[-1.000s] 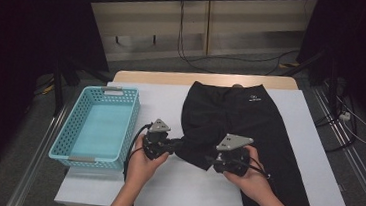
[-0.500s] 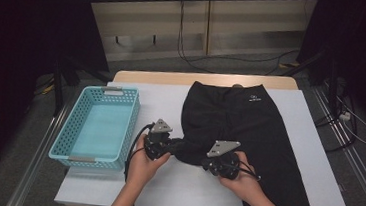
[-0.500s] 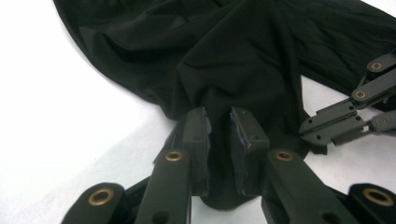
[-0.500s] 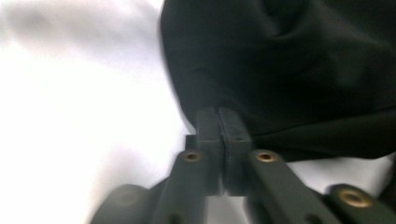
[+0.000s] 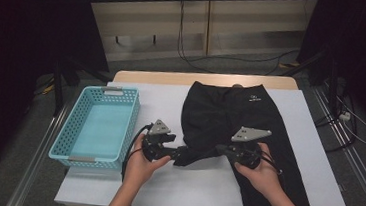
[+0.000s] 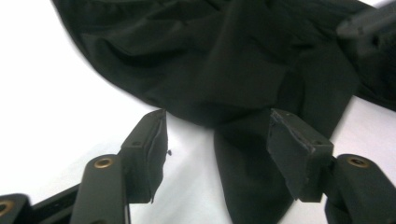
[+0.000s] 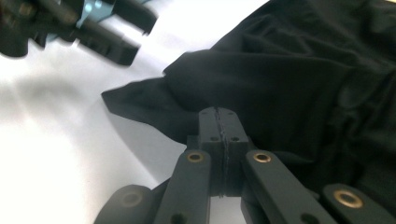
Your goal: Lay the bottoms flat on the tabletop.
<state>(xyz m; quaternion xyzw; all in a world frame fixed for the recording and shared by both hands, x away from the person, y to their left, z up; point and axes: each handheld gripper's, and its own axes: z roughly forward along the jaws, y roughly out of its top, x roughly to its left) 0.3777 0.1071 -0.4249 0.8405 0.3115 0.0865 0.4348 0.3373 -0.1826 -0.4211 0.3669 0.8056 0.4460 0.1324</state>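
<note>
A pair of black shorts [image 5: 229, 122] lies on the white table [image 5: 323, 195], waistband at the far edge and legs running toward the person, so its long axis goes far to near. One leg reaches the near right part of the table; the other is gathered up, and a corner of it is drawn out to the left, toward the left gripper [image 5: 176, 155]. A light blue basket [image 5: 62, 145] stands at the left side of the table, apart from the cloth.

In the left gripper view the left gripper [image 6: 217, 140] has its jaws standing wide; they have just been opening, and the drawn-out corner of the fabric lies between the pads without either pressing on it. The right gripper [image 5: 221, 150] holds its jaws closed. In the right gripper view the right gripper [image 7: 218, 116] has its pads together at the edge of a fold, and it seems to pinch a thin layer of the shorts, though black on black makes that hard to confirm.

The coming move likely turns on this: the loose corner lies just ahead of the left gripper, nearer to it than to the right, with the basket farther to the left.
</note>
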